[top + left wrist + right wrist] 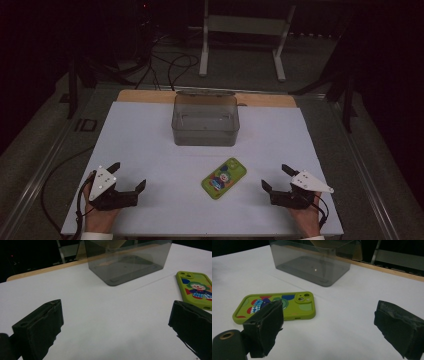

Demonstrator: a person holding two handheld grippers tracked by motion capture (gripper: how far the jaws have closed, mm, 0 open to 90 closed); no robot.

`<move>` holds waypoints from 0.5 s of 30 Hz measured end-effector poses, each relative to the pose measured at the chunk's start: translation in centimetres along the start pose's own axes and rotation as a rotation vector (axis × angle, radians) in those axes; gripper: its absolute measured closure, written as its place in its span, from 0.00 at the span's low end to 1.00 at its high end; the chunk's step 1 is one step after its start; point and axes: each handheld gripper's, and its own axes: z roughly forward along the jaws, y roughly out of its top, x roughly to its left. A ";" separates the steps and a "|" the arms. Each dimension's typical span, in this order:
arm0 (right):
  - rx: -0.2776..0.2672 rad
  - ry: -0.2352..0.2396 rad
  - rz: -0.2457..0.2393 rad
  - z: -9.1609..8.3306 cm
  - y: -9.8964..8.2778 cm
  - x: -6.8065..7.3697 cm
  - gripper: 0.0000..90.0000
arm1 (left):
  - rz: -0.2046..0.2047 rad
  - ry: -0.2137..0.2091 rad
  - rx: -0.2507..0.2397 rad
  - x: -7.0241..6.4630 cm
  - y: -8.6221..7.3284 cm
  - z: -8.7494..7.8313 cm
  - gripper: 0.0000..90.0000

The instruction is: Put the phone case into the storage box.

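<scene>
Between wide-spread tongs (128,177) (276,177), green phone (224,178) near box (205,120).

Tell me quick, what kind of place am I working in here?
Likely a lab recording bench: a white-covered table in a dark room, loose cables on the floor behind, and a metal stand beyond.

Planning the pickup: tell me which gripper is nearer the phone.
Right, narrowly. The right gripper sits just right of the phone; the left gripper lies farther off, to its left.
</scene>
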 end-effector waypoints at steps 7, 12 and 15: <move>-0.010 -0.012 -0.005 0.2 0.0 0.3 0.10 | -0.001 0.003 -0.002 -0.1 -0.1 0.1 0.00; -0.008 -0.014 -0.003 0.3 0.0 0.2 0.10 | -0.002 0.001 0.005 0.0 -0.2 0.1 0.00; -0.009 -0.015 -0.002 0.3 0.0 0.2 0.10 | -0.007 0.002 0.005 -0.1 -0.2 0.2 0.00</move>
